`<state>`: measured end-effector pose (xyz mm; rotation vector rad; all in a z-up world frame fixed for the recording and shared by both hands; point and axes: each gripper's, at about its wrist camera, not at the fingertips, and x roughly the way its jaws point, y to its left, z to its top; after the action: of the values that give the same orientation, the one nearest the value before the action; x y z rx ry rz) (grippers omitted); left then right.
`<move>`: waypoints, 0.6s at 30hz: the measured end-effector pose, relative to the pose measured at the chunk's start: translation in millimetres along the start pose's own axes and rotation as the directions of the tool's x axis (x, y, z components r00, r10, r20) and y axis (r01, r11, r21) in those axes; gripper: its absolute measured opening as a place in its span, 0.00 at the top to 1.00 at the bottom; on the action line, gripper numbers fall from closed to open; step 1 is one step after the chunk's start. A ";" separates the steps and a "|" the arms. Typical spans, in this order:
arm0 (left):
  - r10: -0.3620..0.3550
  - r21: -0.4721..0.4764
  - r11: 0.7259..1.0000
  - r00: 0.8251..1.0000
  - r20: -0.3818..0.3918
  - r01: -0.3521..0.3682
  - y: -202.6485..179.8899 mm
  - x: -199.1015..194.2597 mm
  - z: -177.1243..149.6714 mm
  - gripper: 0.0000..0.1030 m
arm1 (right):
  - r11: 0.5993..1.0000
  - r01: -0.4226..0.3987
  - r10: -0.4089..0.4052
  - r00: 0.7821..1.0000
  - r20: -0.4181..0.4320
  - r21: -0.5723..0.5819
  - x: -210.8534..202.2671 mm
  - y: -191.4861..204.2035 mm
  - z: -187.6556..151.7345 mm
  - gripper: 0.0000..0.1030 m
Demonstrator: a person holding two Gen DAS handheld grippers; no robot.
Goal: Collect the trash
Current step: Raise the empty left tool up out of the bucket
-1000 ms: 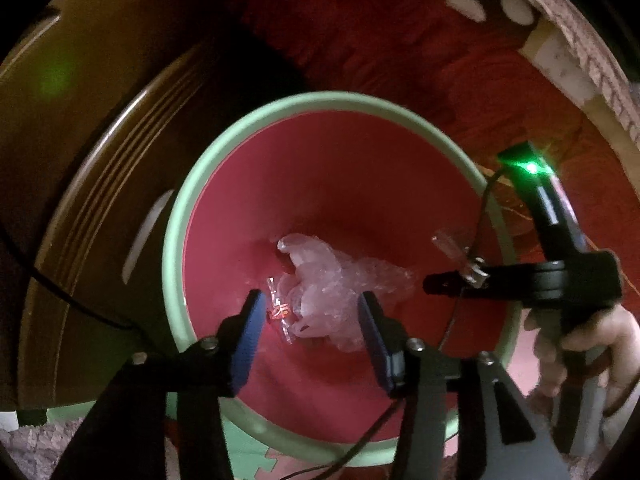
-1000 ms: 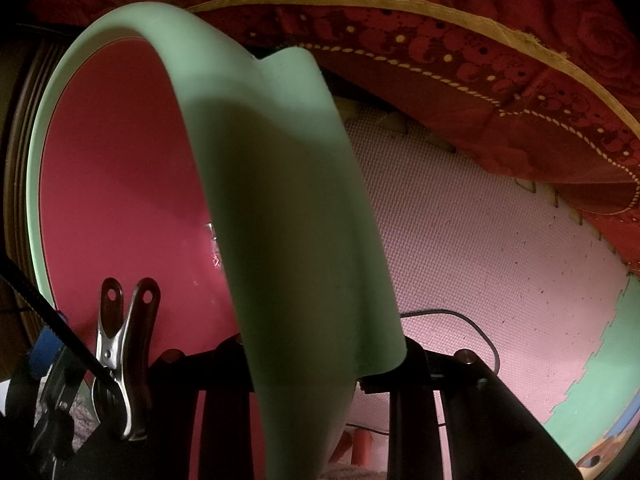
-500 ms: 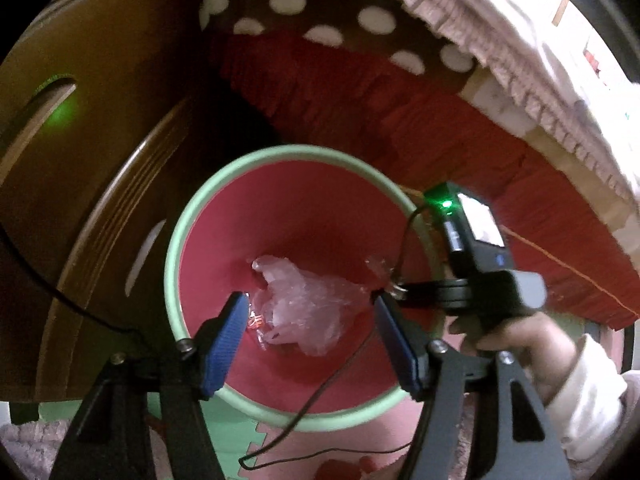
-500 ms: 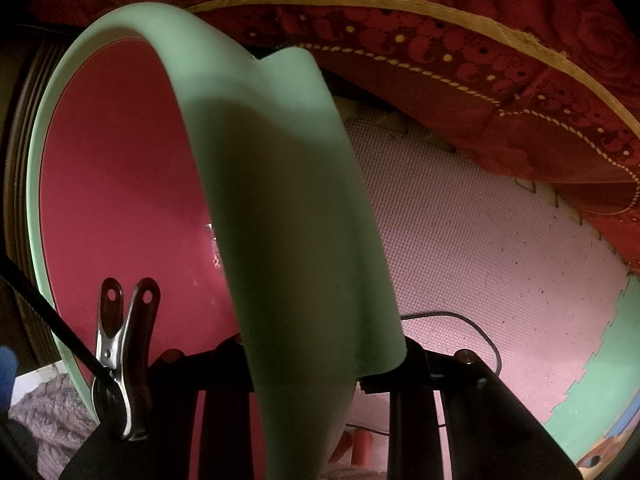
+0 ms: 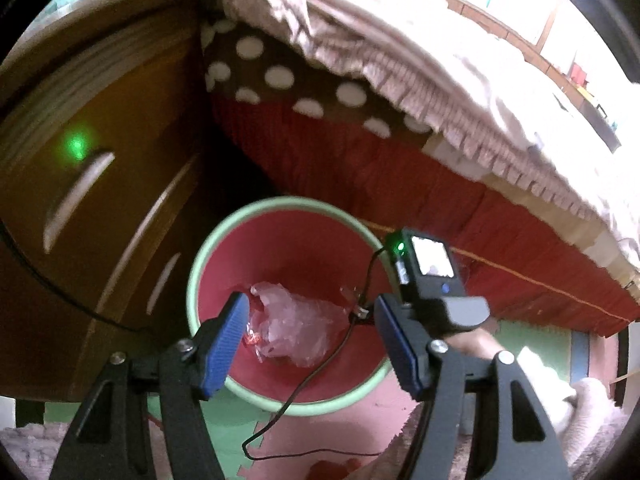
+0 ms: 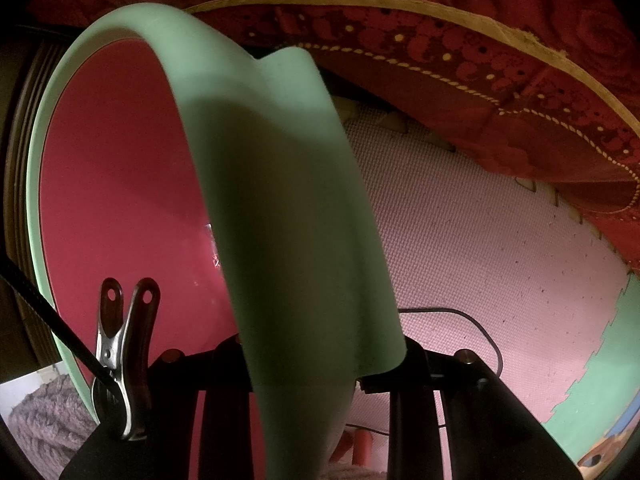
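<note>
Green bin (image 5: 208, 256) with red inside sits on foam floor mat (image 5: 256, 412), wedged between wooden cabinet (image 5: 92, 184) and red bed skirt (image 5: 400, 184). Crumpled clear plastic wrapper (image 5: 296, 328) lies at the bottom of the bin, a small red-printed scrap touching its near-left edge. Left gripper (image 5: 310, 346) hangs above the bin mouth, blue pads (image 5: 226, 344) spread wide, nothing between them, wrapper far below. Right gripper (image 6: 308, 364) clamped on the bin's green rim, wall (image 6: 288, 208) rising straight between its fingers; seen from the left camera at the bin's right edge, held in a hand (image 5: 474, 346). Thin black cable (image 5: 308, 384) trails over the bin's near rim onto the mat.
</note>
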<state>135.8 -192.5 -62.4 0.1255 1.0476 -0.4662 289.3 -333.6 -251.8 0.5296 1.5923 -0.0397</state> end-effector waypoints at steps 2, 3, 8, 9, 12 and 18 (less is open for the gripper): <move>-0.001 0.011 1.000 1.000 0.020 0.001 -1.5 -13.2 2.7 0.33 | 1.000 0.000 0.000 1.000 0.000 0.000 0.0 0.1 -0.1 0.74; 0.001 0.016 1.000 1.000 0.031 -0.001 -2.0 -18.0 5.4 0.33 | 1.000 0.000 0.000 1.000 0.000 0.000 0.0 0.2 -0.3 0.74; 0.014 0.018 1.000 0.996 0.093 -0.015 -3.0 -51.5 19.5 0.33 | 1.000 0.001 -0.001 1.000 -0.001 -0.001 -0.2 0.5 0.2 0.74; 0.015 0.012 1.000 0.995 0.102 -0.016 -1.3 -56.8 22.3 0.33 | 1.000 0.000 0.000 1.000 0.000 0.000 -0.2 0.2 0.0 0.74; 0.020 -0.004 1.000 0.991 0.129 -0.019 4.2 -72.8 30.9 0.33 | 1.000 0.000 0.000 1.000 -0.001 0.000 -0.2 0.3 0.1 0.74; 0.051 -0.018 0.999 0.982 0.183 -0.048 20.5 -103.3 52.8 0.33 | 1.000 0.000 0.000 1.000 -0.001 0.001 -0.5 0.3 0.8 0.74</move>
<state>144.5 -158.8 50.2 0.0944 0.8646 -0.4175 290.1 -333.8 -251.3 0.5302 1.5932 -0.0402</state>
